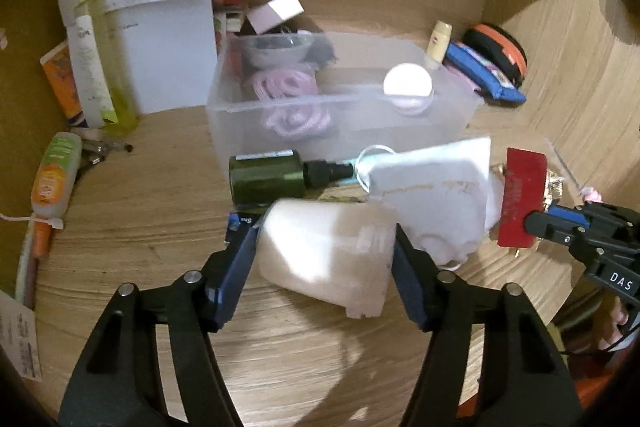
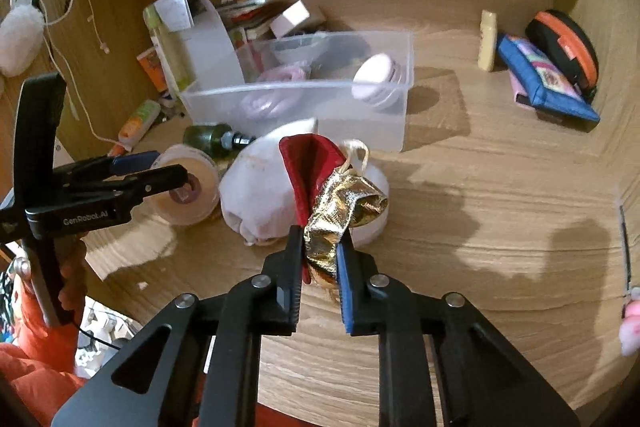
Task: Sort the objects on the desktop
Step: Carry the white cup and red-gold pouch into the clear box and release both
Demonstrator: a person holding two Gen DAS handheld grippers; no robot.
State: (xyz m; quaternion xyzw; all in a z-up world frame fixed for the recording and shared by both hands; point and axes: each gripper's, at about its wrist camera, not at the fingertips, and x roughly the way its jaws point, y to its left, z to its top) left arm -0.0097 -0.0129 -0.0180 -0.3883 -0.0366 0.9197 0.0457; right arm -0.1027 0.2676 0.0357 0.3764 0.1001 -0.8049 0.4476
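My left gripper is clamped across a white roll of tape, its core running near to far in the left wrist view, open end toward me, so the pads bear on the curved wall; I judge it could twist or squirt out if I swing it fast toward the clear bin that sits farther back. Just beyond it, a dark green bottle lies on its side, long axis left to right with its black neck pointing right, tucked under a white face mask (the mask's ear loop could snag either load as it lifts). My right gripper is pinched on a gold foil wrap and a red folded sleeve together, the sleeve standing away from the jaws toward the far side; the foil looks slippery, so the sleeve might slide free.
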